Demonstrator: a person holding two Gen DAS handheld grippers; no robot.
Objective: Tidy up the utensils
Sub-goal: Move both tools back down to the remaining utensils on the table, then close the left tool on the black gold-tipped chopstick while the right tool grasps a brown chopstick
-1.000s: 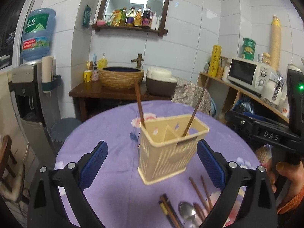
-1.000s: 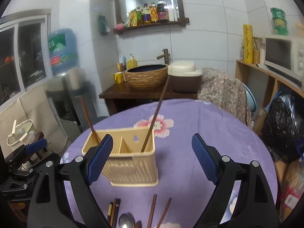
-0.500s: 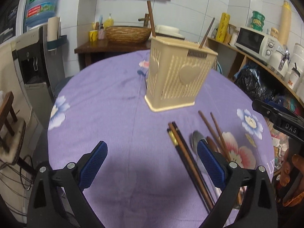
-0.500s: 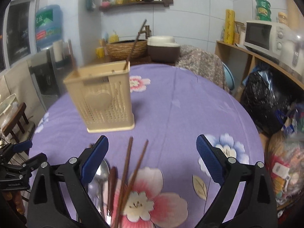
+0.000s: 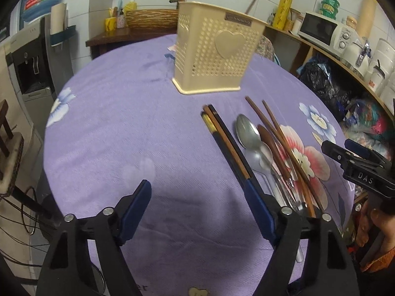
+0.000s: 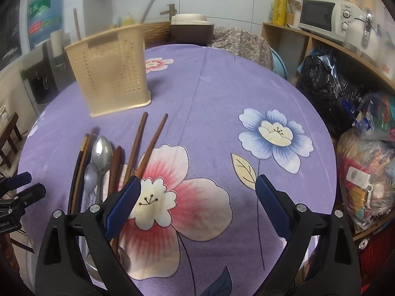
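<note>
A beige perforated utensil holder [image 5: 214,51] [image 6: 111,70] stands upright on the purple flowered tablecloth [image 5: 123,128] with two brown chopsticks poking out of it. In front of it lie a dark chopstick pair [image 5: 226,143] [image 6: 80,167], two metal spoons [image 5: 245,129] [image 6: 100,151], a brown wooden spoon [image 5: 267,139] [image 6: 115,165] and two brown chopsticks [image 5: 276,133] [image 6: 145,143]. My left gripper [image 5: 198,201] is open, low over the cloth, its right finger over the dark chopsticks' near end. My right gripper [image 6: 197,196] is open over the pink flower, its left finger above the utensils' handles.
The round table's near and right edges are close. A shelf with a microwave [image 5: 321,30] [image 6: 323,16] and bagged goods [image 6: 370,172] lines the right side. A water dispenser [image 5: 32,56] and a small stool [image 5: 7,133] stand left. A sink table [image 5: 128,30] is behind.
Both grippers pulled back and dipped down from above the holder; the loose utensils on the cloth now lie right at the fingertips. Both stayed open.
</note>
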